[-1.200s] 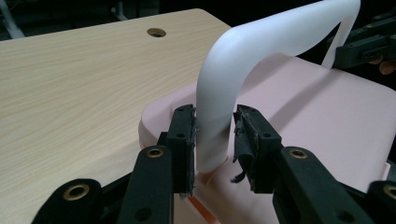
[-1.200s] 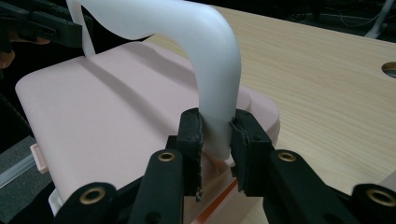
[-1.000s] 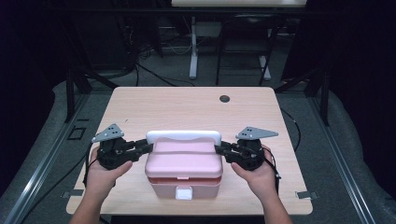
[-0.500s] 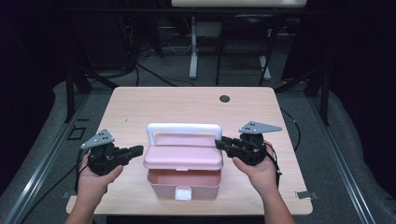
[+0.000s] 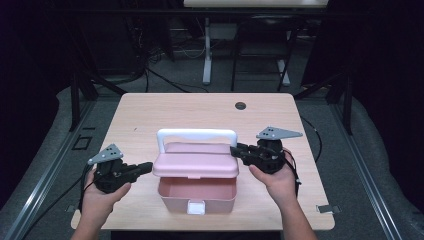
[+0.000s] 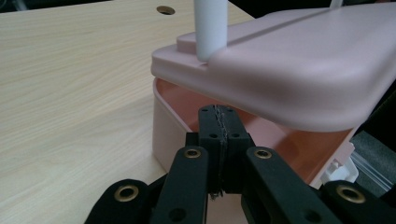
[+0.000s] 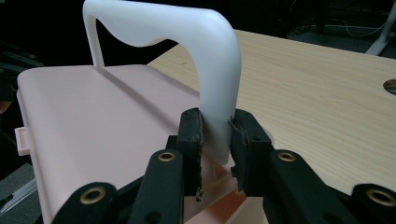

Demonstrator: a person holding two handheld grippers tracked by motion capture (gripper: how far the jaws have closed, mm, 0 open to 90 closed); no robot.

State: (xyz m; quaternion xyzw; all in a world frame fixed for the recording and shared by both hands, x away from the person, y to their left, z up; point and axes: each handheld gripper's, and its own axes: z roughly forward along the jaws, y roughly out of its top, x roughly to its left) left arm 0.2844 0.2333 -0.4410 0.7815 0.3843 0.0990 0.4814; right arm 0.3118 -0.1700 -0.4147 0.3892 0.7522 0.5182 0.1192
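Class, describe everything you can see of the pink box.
The pink box looks like smooth plastic and stands near the table's front edge. Its lid is lifted, showing an empty-looking inside. A white latch sits at the front. The right gripper clamps the white handle; the shut left gripper is beside the lid.

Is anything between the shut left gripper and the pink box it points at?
Nothing visible. The left gripper sits just outside the pink box, under the raised lid, with bare table around it.
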